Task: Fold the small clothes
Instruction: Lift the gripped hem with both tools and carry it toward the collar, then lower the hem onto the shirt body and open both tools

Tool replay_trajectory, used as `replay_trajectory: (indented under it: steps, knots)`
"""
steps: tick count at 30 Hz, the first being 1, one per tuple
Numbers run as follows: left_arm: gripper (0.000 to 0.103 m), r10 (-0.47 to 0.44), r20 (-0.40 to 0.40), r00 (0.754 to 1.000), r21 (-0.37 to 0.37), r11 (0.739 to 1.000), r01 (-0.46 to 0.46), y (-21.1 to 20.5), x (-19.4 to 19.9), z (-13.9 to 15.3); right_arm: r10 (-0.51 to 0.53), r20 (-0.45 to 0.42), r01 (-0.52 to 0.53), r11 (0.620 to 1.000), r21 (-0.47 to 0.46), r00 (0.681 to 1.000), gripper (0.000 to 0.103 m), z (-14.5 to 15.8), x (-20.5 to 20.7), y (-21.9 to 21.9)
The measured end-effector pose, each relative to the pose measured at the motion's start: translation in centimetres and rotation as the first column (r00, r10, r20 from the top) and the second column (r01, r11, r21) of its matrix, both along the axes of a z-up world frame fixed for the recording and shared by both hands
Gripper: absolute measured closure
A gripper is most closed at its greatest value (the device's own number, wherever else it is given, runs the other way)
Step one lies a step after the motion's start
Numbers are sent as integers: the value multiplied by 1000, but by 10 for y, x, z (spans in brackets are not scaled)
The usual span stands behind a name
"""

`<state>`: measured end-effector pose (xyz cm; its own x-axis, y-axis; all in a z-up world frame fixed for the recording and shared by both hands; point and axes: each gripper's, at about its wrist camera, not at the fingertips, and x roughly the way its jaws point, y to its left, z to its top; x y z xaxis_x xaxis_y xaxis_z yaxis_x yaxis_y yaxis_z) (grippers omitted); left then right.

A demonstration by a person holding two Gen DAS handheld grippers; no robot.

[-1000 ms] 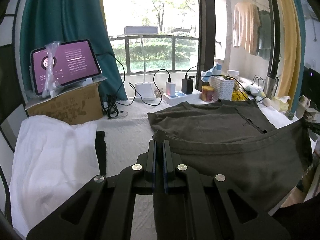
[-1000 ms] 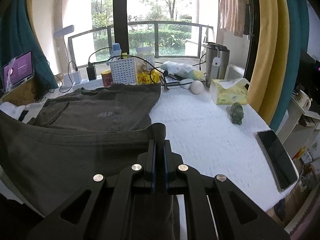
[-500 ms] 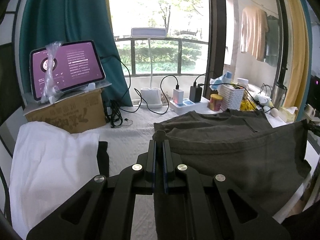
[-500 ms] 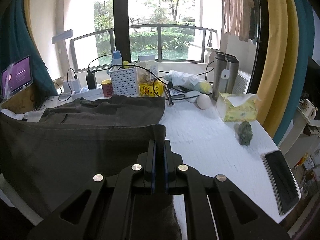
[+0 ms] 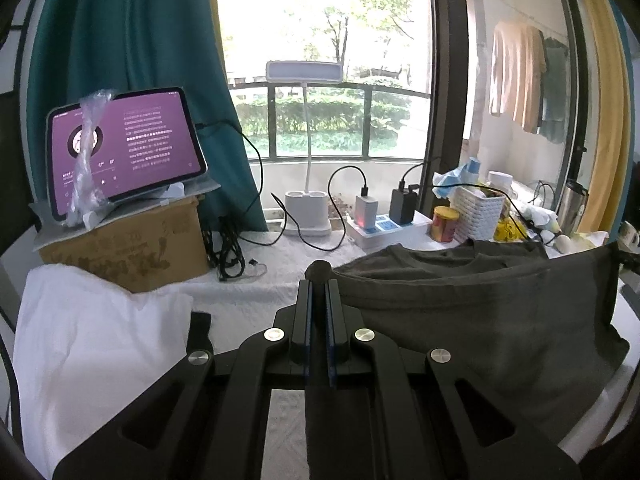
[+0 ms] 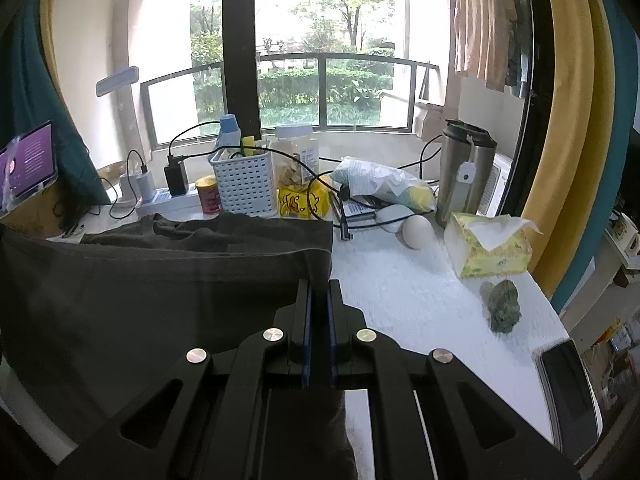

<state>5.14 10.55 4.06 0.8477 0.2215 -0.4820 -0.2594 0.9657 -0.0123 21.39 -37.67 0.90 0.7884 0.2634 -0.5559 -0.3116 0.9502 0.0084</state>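
A dark olive T-shirt [image 5: 472, 320] lies partly on the white table, its near hem lifted and stretched between both grippers. My left gripper [image 5: 318, 280] is shut on the hem's left corner, with cloth pinched between the blue pads. My right gripper [image 6: 319, 284] is shut on the hem's right corner of the same T-shirt [image 6: 152, 300]. The raised hem hangs over the shirt's collar end, which rests flat near the back of the table.
White folded cloth [image 5: 92, 352] lies at the left, beside a cardboard box [image 5: 124, 248] with a tablet [image 5: 120, 148]. A desk lamp [image 5: 306, 216], power strip [image 5: 384, 228], white basket [image 6: 244, 184], steel mug [image 6: 460, 176], tissue box [image 6: 488, 248], egg [image 6: 418, 232] and phone [image 6: 568, 392] crowd the back and right.
Both grippers have carried the lifted hem forward toward the window, over the shirt's body. The visible flat part of the shirt has shrunk to the collar end.
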Motion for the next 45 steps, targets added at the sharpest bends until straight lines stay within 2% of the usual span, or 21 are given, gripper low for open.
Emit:
replay_trajectory:
  steps: [5, 19, 33, 45]
  knots:
    - [96, -24, 3, 1000, 39, 999, 24, 0, 22, 1, 8, 0, -8, 1000, -6, 1000, 97, 0, 17, 6]
    - [96, -36, 6, 999, 84, 996, 35, 14, 79, -6, 17, 34, -16, 1000, -23, 999, 97, 6, 67, 20]
    - [96, -47, 46, 998, 114, 993, 41, 28, 133, -4, 22, 58, -19, 999, -38, 998, 97, 7, 121, 35]
    - [96, -66, 87, 994, 160, 986, 51, 39, 171, 9, 40, 101, -34, 997, -65, 994, 97, 18, 159, 48]
